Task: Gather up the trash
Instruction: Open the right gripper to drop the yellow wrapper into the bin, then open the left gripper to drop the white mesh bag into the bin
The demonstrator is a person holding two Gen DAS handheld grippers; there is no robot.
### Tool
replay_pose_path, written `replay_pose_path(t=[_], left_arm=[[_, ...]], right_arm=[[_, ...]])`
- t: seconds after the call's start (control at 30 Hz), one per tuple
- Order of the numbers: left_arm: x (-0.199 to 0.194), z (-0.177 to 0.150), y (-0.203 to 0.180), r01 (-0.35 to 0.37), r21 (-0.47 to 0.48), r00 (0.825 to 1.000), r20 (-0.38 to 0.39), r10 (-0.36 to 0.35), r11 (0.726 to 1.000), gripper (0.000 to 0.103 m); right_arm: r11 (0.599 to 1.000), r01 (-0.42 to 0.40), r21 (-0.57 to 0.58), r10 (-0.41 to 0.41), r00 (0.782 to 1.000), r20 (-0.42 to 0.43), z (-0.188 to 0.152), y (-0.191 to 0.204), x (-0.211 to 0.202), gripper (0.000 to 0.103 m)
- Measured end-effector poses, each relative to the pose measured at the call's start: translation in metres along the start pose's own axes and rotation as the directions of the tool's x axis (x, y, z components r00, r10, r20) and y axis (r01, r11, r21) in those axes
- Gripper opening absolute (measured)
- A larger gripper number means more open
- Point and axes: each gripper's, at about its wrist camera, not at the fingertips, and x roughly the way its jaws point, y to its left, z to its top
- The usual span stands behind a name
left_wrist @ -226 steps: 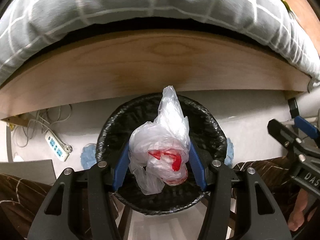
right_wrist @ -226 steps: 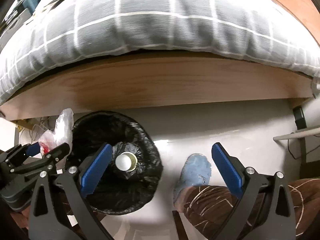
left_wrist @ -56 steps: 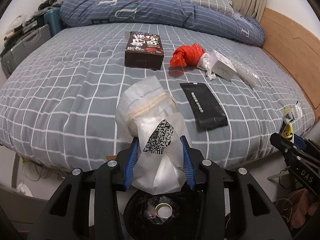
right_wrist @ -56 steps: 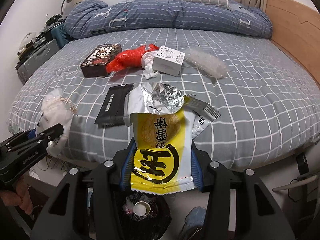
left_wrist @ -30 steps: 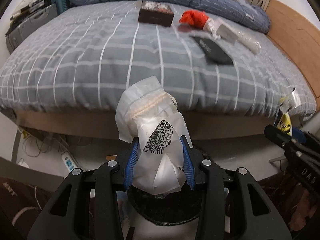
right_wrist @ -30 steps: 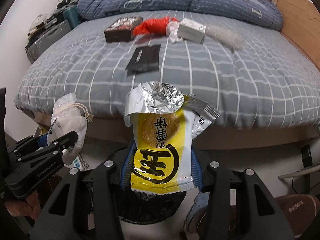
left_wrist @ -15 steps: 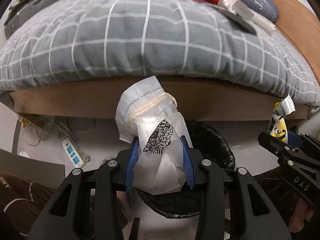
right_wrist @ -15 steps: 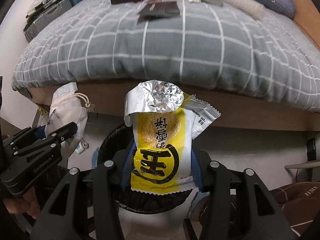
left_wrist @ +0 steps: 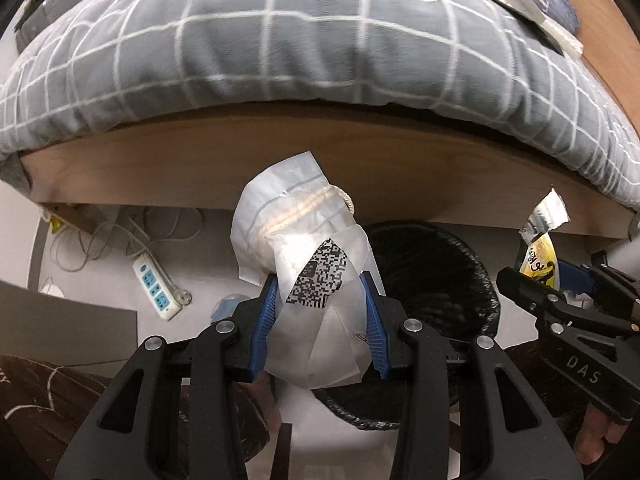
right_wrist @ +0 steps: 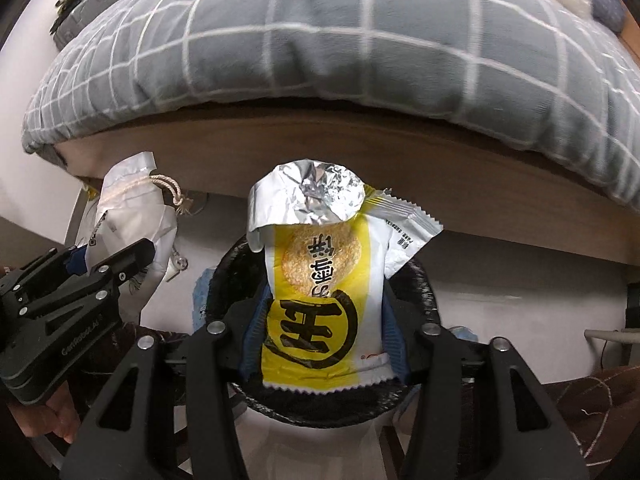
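Two pieces of trash hung above the black-lined bin point(left_wrist: 432, 280) that stood on the floor just in front of the bed point(left_wrist: 280, 40). We kept the left gripper point(left_wrist: 320, 320) with its jaws clamped on the white drawstring pouch point(left_wrist: 304, 248), over the bin's left rim. The right gripper point(right_wrist: 320, 340) was directly above the bin, its jaws opening around the yellow snack wrapper point(right_wrist: 320, 280) still between them.

yellow wrapper point(right_wrist: 320, 304), grey checked bedding point(right_wrist: 360, 40)
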Motion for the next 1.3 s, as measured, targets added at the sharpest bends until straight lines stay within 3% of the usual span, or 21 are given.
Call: replay_pose_path(t=[0.37, 0.67, 1.03, 1.3], left_arm=[[0.005, -0.001, 0.006, -0.007, -0.012, 1.0, -0.016, 0.007, 1.0, 0.039], [0.009, 0.002, -0.012, 0.026, 0.02, 0.999, -0.02, -0.025, 0.999, 0.039], [0.022, 0.002, -0.068, 0.087, 0.103, 0.995, -0.05, -0.082, 0.991, 0.039], [0.03, -0.002, -0.093, 0.077, 0.16, 0.996, -0.054, -0.069, 0.984, 0.045]], right_arm=[[1.0, -0.01, -0.006, 0.01, 1.0, 0.021, 0.001, 0.004, 0.001, 0.078], [0.996, 0.066, 0.052, -0.07, 0.994, 0.083, -0.003, -0.036, -0.023, 0.094], [0.98, 0.137, 0.146, -0.153, 0.982, 0.108, -0.019, -0.097, -0.038, 0.095], [0.966, 0.19, 0.173, -0.21, 0.972, 0.107, -0.02, -0.109, -0.039, 0.095]])
